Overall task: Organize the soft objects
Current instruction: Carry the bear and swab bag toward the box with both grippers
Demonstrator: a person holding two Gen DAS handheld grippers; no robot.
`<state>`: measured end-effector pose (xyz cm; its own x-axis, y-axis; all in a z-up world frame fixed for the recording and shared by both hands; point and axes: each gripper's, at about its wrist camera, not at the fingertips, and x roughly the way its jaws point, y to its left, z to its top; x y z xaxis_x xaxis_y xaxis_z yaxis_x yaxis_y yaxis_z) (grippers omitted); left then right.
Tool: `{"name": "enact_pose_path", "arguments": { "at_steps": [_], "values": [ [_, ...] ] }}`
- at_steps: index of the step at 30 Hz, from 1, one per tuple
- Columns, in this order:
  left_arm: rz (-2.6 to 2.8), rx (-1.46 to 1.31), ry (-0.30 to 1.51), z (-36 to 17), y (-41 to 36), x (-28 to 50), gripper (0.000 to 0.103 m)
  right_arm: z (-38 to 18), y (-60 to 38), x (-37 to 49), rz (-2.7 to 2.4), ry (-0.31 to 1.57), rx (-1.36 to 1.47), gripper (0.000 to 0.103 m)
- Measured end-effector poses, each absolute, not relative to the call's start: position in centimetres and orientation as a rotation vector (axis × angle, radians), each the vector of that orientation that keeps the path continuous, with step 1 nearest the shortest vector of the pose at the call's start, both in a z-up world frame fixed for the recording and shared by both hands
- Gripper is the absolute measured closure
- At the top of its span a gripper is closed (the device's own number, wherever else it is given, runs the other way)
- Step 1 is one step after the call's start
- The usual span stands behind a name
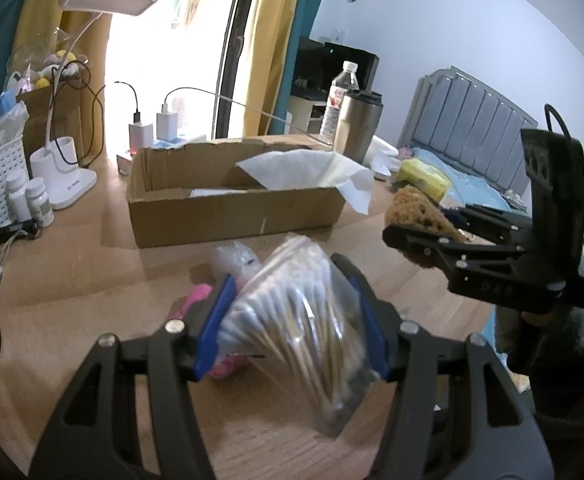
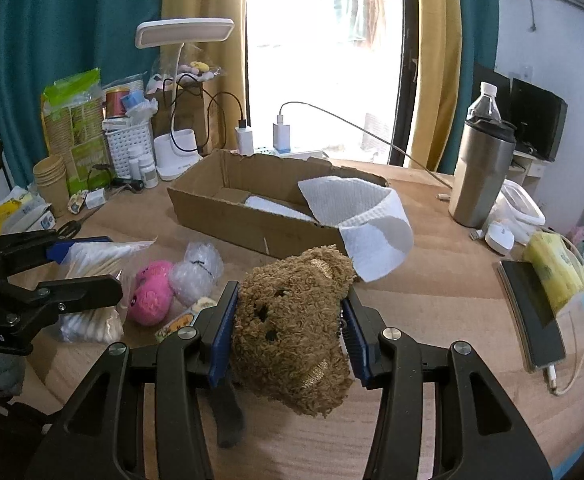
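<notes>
The brown plush bear (image 2: 292,320) is clamped between the two blue pads of the right gripper (image 2: 290,332), its face toward the camera, lifted above the wooden table (image 2: 431,312). The bag of cotton swabs (image 1: 295,328) is squeezed between the pads of the left gripper (image 1: 292,320), tilted. Ahead of both pairs of fingers stands the open cardboard box (image 2: 228,212), with a white paper towel (image 2: 363,220) hanging over its right end. Left of the right fingers, on the table, lie a pink plush ball (image 2: 152,296) and a bubble-wrap bundle (image 2: 196,272), touching each other.
</notes>
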<state>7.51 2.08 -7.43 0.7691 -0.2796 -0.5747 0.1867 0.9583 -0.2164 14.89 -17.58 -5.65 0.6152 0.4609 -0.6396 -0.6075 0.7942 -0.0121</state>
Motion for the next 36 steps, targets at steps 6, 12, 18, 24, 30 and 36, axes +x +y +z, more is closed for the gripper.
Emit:
{"name": "enact_pose_path", "arguments": {
  "at_steps": [6,12,18,24,30,36],
  "values": [
    [-0.251,-0.157,0.651,-7.0,2.6,9.0,0.043,-5.3,-17.0,16.3,0.626,0.667,-0.235,0.052],
    [-0.243,-0.161,0.653,-6.5,3.1,10.7,0.043,-4.8,-16.5,18.0,0.636,0.663,-0.228,0.052],
    [-0.241,-0.159,0.652,-6.0,3.5,12.3,0.043,-4.4,-16.0,19.7,0.644,0.651,-0.226,0.052],
    [-0.230,-0.159,0.653,-5.7,4.1,13.5,0.043,-4.1,-15.6,21.4,0.651,0.638,-0.215,0.052],
    [-0.217,-0.168,0.654,-5.7,5.0,14.8,0.043,-3.9,-15.0,22.8,0.658,0.629,-0.211,0.052],
    [-0.201,-0.166,0.652,-5.6,5.3,15.9,0.043,-3.6,-14.8,24.1,0.664,0.612,-0.212,0.052]
  ]
}}
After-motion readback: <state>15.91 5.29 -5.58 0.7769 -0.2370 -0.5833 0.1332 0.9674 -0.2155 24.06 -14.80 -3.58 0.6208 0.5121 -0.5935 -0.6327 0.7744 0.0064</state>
